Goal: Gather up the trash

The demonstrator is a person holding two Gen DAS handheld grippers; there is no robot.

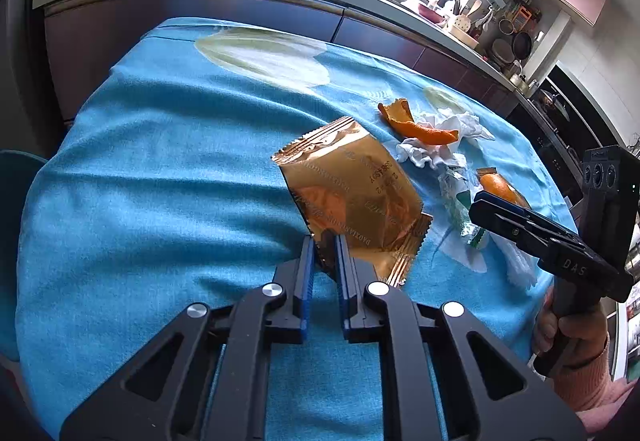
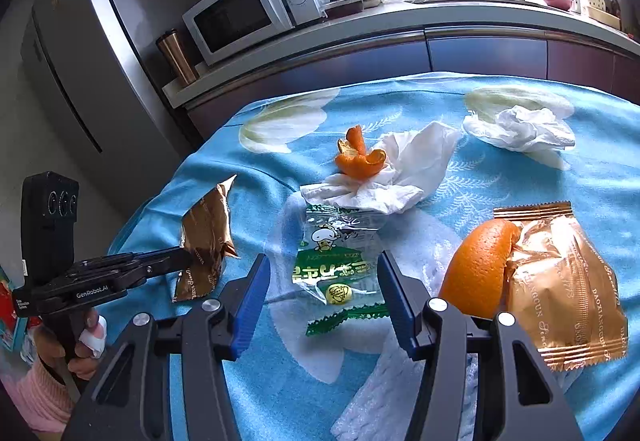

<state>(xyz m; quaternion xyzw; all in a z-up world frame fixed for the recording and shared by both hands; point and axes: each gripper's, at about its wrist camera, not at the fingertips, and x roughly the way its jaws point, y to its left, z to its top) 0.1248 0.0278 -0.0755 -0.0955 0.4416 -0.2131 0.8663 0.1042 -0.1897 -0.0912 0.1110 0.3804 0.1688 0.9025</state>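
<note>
Left claw (image 1: 324,245) clamped on gold wrapper (image 1: 356,197) corner, wrapper tilted off blue cloth (image 1: 160,161), long axis running away from me toward tissue (image 1: 436,149). Right claw (image 2: 324,281) apart, straddling green wrapper (image 2: 340,261) flat on cloth, long axis along fingers. I'd drop lower, pinch mid-film, avoid snagging cloth or orange peel (image 2: 476,273) beside it.

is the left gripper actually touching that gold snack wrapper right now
Touching. In the left wrist view the left gripper has its blue pads closed on the lower edge of the gold wrapper, with the foil pinched between them.
</note>
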